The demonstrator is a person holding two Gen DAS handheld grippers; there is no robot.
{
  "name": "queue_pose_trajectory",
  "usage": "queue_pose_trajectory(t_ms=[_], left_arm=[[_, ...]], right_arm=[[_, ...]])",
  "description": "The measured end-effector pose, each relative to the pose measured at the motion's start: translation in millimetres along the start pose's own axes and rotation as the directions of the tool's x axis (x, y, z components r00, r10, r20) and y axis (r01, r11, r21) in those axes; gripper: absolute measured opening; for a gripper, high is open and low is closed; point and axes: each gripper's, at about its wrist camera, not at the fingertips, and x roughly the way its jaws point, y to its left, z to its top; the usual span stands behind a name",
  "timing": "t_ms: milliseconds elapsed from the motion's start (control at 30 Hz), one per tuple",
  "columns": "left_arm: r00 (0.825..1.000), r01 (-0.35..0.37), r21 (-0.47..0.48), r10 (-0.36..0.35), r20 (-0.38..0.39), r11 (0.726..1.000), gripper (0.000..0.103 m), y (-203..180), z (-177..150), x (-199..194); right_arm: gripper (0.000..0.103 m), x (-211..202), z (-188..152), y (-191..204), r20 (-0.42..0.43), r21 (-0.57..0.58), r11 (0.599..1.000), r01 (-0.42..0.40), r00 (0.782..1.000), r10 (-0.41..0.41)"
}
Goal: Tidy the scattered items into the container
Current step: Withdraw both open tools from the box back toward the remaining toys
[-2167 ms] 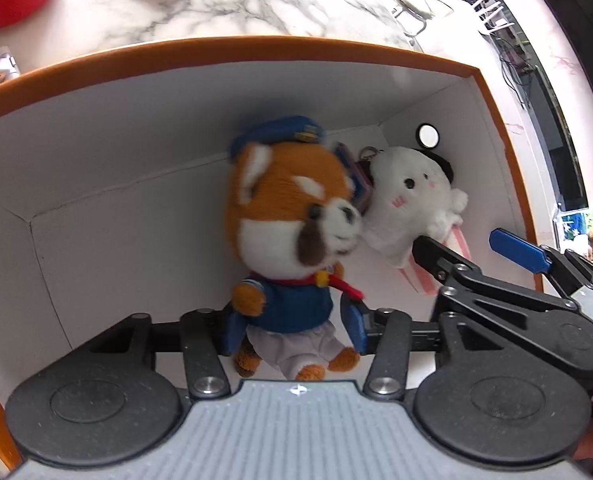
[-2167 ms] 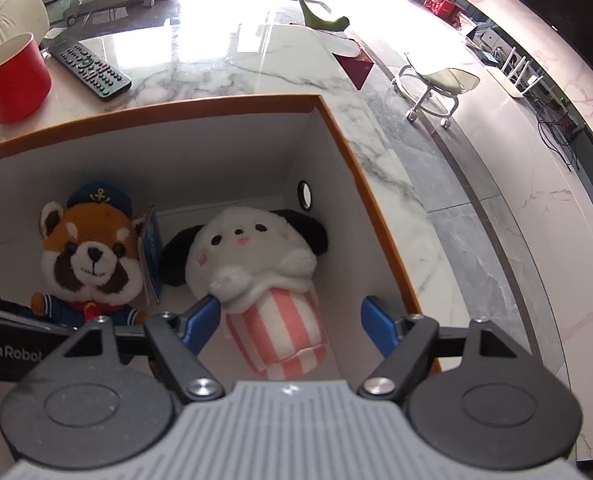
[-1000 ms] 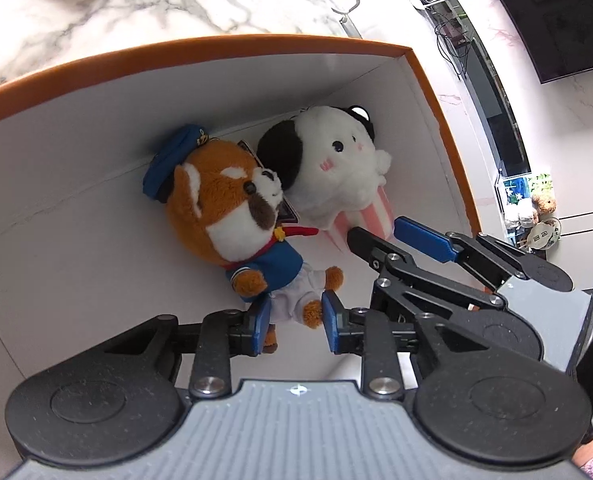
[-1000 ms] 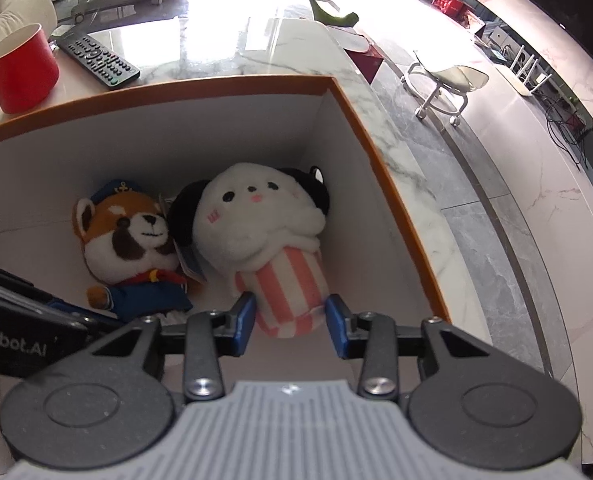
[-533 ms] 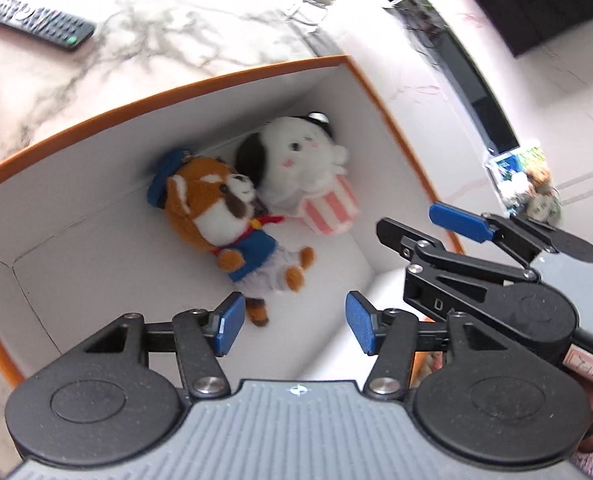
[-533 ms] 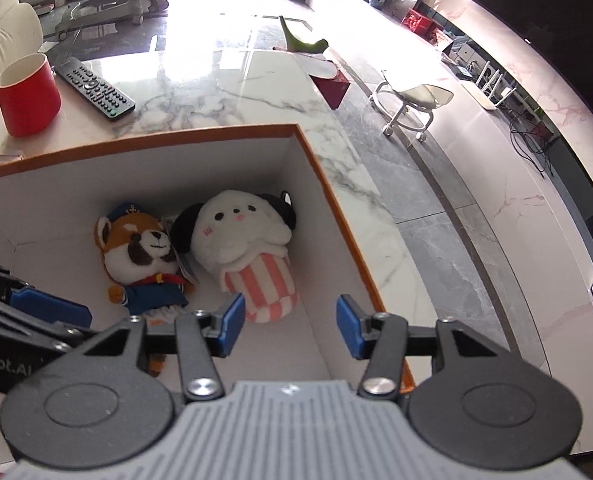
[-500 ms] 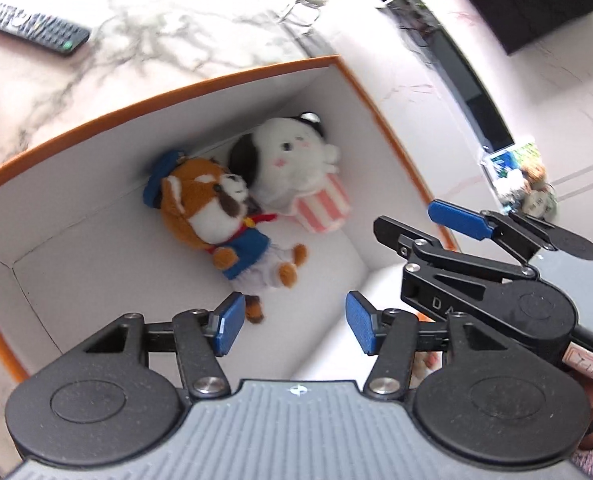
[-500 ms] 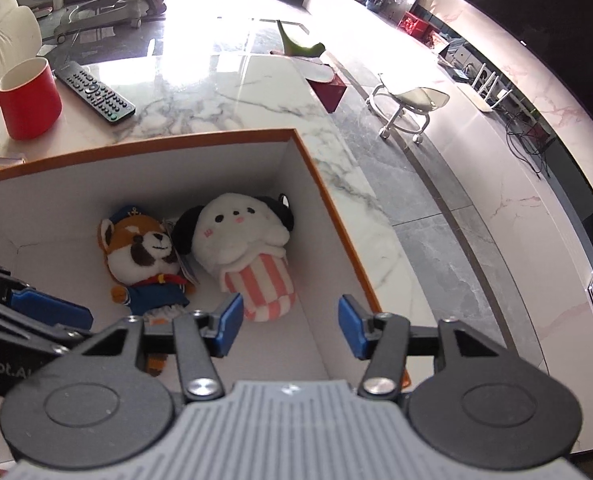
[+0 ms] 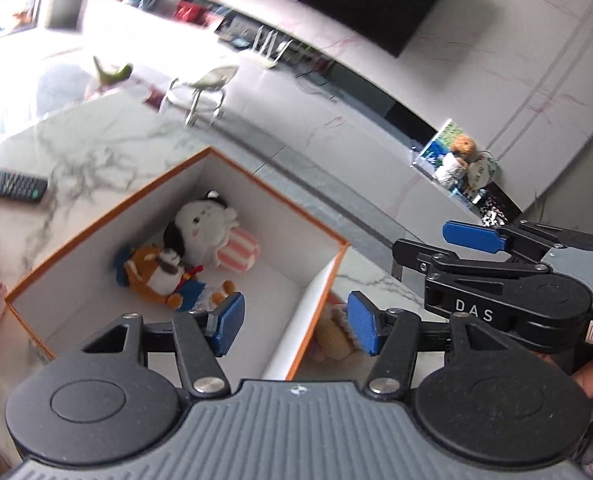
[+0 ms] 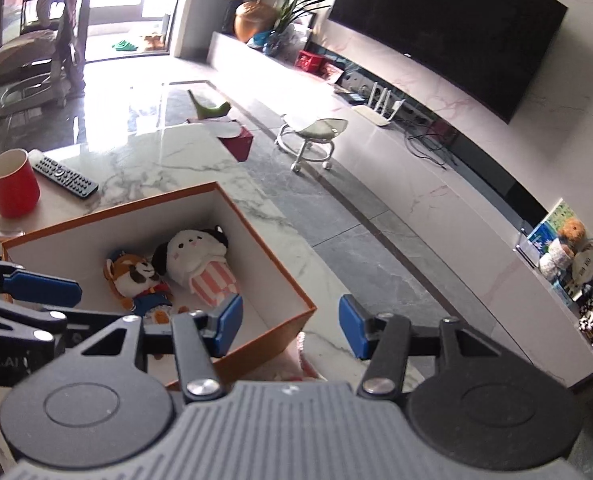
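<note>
An orange-rimmed white box (image 9: 256,184) (image 10: 264,236) stands on the marble table. Inside lie a red panda plush in a blue sailor suit (image 9: 164,272) (image 10: 136,276) and a white dog plush with pink striped trousers (image 9: 212,228) (image 10: 200,260). My left gripper (image 9: 292,322) is open and empty, raised above the box's near corner. My right gripper (image 10: 288,328) is open and empty, above the box's right corner. A yellowish-pink plush (image 9: 332,336) (image 10: 302,356) lies on the table just outside the box, partly hidden.
A black remote (image 10: 64,178) (image 9: 10,184) and a red mug (image 10: 14,188) stand beyond the box. A dark red tissue box (image 10: 238,142) sits at the table's far corner. The table edge runs right of the box; a stool (image 10: 312,140) stands on the floor.
Both grippers have risen and pulled back out of the box, empty. Both plushes stay lying in the box. A third plush outside the box has come into view.
</note>
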Motion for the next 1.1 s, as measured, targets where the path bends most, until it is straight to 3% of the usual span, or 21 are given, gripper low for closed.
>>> queue_pose_trajectory(t_ms=[133,200,333,433,600,733,933,1100], left_arm=[[0.998,0.049,0.104,-0.053,0.04,0.993,0.071,-22.0,-8.0,-19.8],[0.995,0.073,0.147,-0.082,0.055,0.986,0.079,-30.2,-13.2,-27.7],[0.989,0.112,0.211,-0.13,0.074,0.971,0.088,-39.9,-25.5,-35.4],[0.985,0.127,0.258,-0.152,0.078,0.958,0.088,-46.5,-36.5,-36.1],[0.985,0.105,0.371,-0.148,0.09,0.922,0.088,-59.0,-60.0,-32.5],[0.984,0.114,0.436,-0.163,0.077,0.893,0.088,-62.8,-81.5,-27.6],[0.99,0.104,0.453,-0.134,0.034,0.885,0.088,-59.6,-107.8,-8.7],[0.997,0.073,0.472,-0.083,0.001,0.878,0.085,-62.4,-125.7,12.1]], right_arm=[[0.057,-46.1,-20.7,-7.9,0.047,0.096,0.993,0.064,0.997,-0.069],[0.057,-68.0,-34.0,-9.8,0.063,0.143,0.985,0.097,0.992,-0.107],[0.068,-105.6,-64.5,-8.8,0.085,0.234,0.96,0.154,0.98,-0.178],[0.069,-128.8,-90.5,-4.9,0.096,0.3,0.934,0.196,0.968,-0.234],[0.077,-161.1,-134.5,3.8,0.094,0.438,0.859,0.265,0.937,-0.337],[0.078,-182.3,-166.9,11.5,0.079,0.534,0.784,0.316,0.905,-0.418],[0.078,-198.4,-206.5,27.2,0.035,0.607,0.681,0.409,0.843,-0.537],[0.074,-186.5,-235.0,35.0,-0.023,0.641,0.64,0.424,0.844,-0.536]])
